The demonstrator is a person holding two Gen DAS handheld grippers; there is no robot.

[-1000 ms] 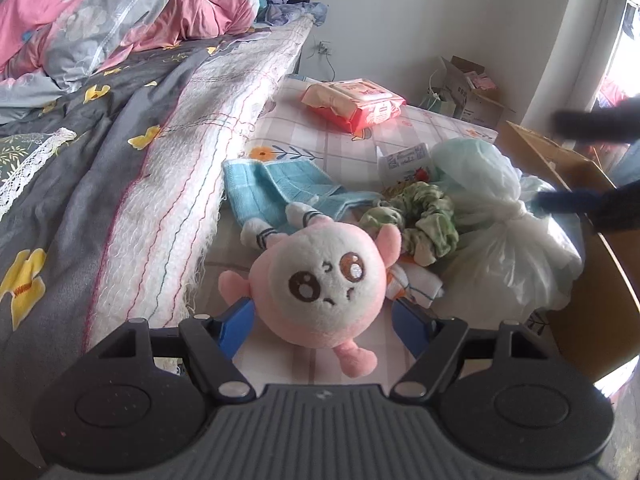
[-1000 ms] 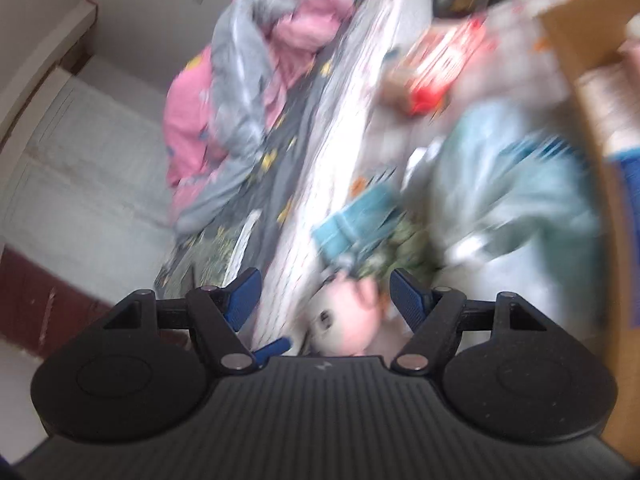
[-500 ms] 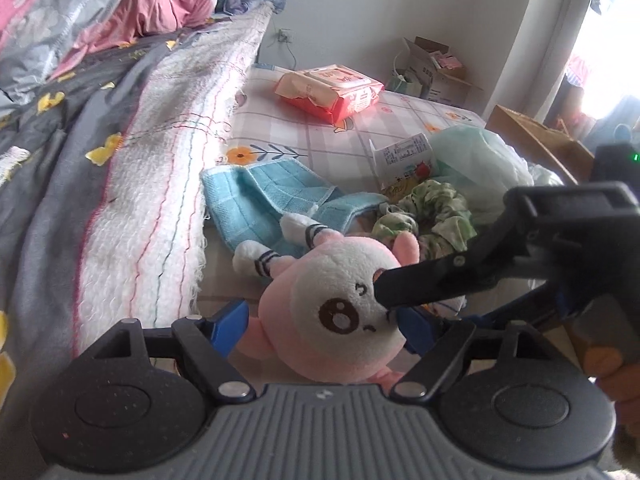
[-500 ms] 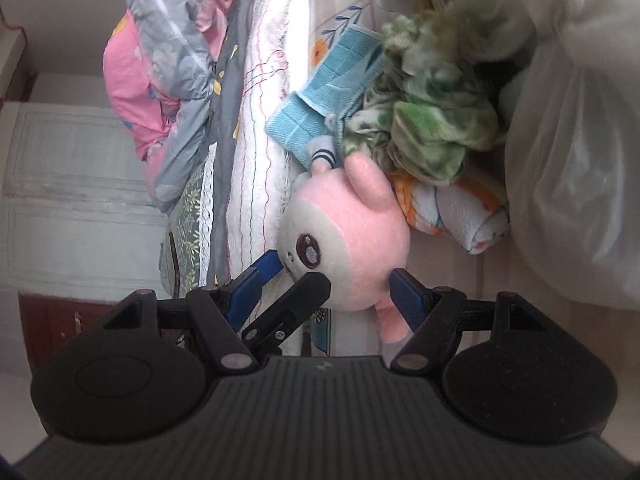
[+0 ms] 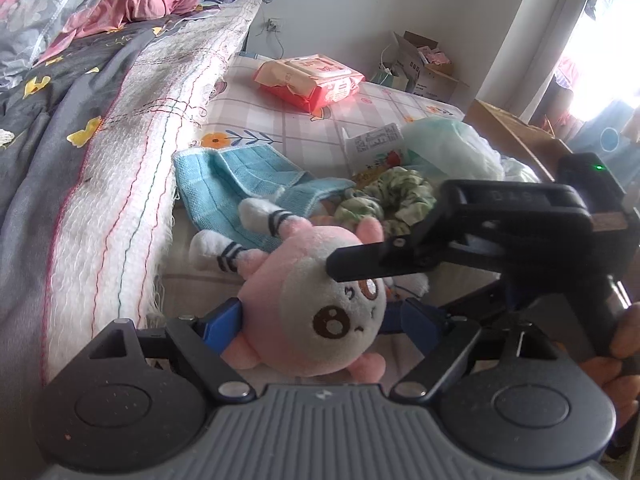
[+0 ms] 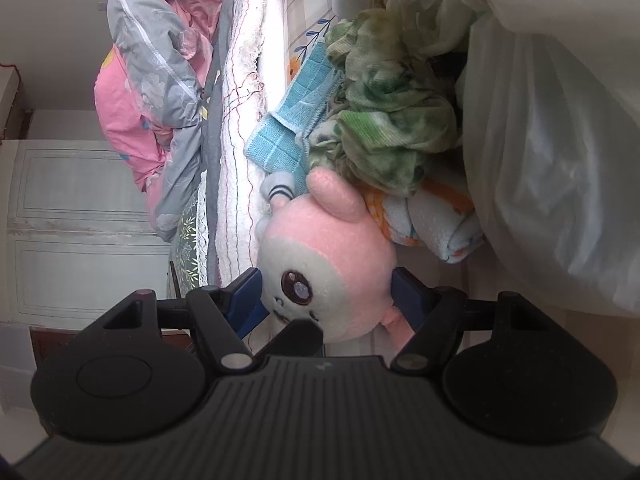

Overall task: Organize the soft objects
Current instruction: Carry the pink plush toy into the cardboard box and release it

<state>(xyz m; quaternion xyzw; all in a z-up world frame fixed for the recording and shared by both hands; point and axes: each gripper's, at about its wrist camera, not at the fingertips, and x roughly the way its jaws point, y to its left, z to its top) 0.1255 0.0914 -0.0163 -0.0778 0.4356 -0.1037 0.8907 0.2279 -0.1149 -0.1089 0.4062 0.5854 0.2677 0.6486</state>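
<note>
Plush toy (image 5: 316, 308) in front, towel (image 5: 240, 188) behind it, scrunchie (image 5: 392, 200) right of towel

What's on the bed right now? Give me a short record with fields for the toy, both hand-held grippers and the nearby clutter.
Toy: pink plush toy lying on the checked sheet
Left hand-held gripper: straddles the toy, jaws opening
Right hand-held gripper: pads flank the toy; whether they press is unclear
Behind toy: blue cloth, green scrunchie
Beside scrunchie: white plastic bag
Far end: wet wipes pack
</note>
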